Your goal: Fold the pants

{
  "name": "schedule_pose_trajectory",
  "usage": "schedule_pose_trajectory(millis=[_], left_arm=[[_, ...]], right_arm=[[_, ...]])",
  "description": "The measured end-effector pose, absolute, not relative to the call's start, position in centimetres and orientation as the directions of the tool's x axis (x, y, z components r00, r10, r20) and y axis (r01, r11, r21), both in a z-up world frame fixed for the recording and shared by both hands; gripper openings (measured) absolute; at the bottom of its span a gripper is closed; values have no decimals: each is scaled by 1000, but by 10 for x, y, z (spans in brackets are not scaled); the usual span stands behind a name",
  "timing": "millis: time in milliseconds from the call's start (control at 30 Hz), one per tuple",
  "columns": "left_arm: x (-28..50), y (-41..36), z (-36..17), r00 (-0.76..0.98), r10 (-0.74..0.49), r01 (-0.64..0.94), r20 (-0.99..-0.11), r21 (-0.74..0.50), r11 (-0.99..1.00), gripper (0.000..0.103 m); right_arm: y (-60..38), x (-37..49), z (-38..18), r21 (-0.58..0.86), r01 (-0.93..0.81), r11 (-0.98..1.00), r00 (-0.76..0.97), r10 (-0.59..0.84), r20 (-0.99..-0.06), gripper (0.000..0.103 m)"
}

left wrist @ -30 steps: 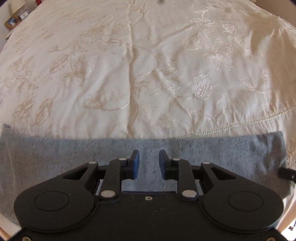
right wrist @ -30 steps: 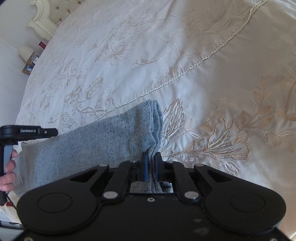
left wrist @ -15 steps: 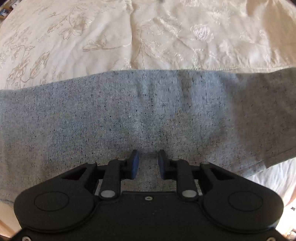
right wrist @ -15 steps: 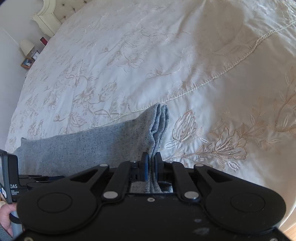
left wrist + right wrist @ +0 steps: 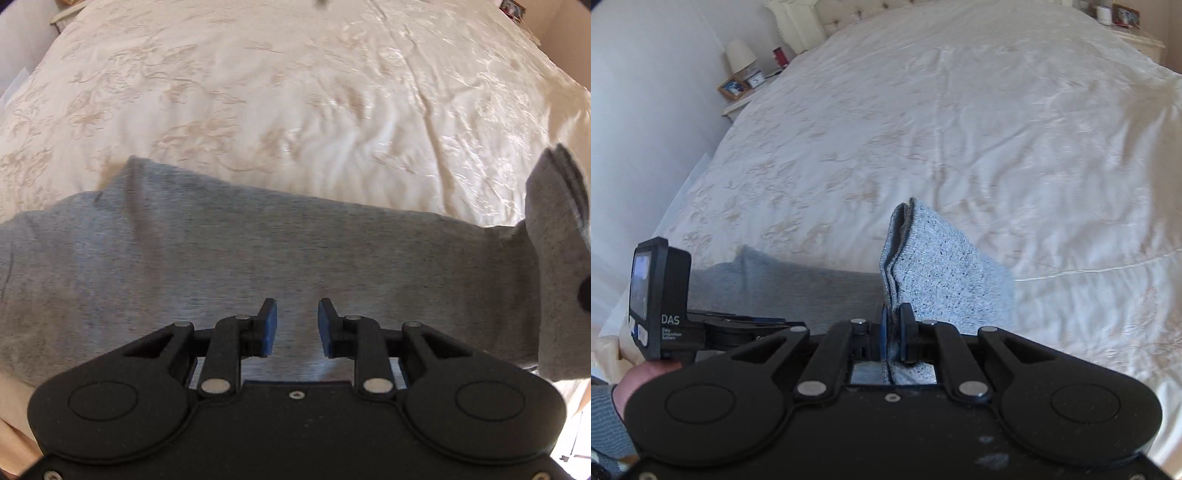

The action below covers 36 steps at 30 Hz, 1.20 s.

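Two grippers are at work on the grey pants [image 5: 280, 258], which lie stretched across the near side of the bed [image 5: 295, 110] on its cream embroidered cover. Your right gripper [image 5: 894, 325] has its jaws pinched tight on the leg end, and that end stands up off the bed in a doubled flap. Your left gripper [image 5: 297, 326] hovers over the middle of the pants with its jaws partly apart and nothing between them. To fold well, carry the lifted end over in a low, even arc toward the far end of the pants, keeping the cloth taut enough that both layers stay aligned. Use the left gripper to hold the fold line down, edges square, before you let the flap settle and open the right jaws.
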<state>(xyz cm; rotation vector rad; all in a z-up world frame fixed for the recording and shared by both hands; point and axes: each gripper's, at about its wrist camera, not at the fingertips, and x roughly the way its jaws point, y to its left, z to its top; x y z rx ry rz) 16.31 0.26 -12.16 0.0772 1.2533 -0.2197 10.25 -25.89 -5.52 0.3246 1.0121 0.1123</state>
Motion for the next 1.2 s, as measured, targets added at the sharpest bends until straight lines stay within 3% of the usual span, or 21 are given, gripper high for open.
schedule_pose_trajectory(millis=[300,500,733,1100,1200], left_arm=[[177,89,-133,277,-52,153,-960,-9,988,33],[177,97,-133,276,-72,159,-959,-28,987,33],[176,57,-117,304,-144,225,-942,-76,972,33],[172,-10,-146,156,-217,240,-964,-176,955,34],[161,-26,-157,149,-153,339,-977,-95,936,38]], right_arm=[[-94,143,-141,370,-4,929,412,339,-846,8],[-64,150,-175,417,-3,909,382,386,-840,21],[-108,131,-138,438,-49,898,448,412,-794,28],[-230,74,-140,347,100,933,378,287,-880,31],[-244,66,-143,336,122,934,387,267,-883,31]])
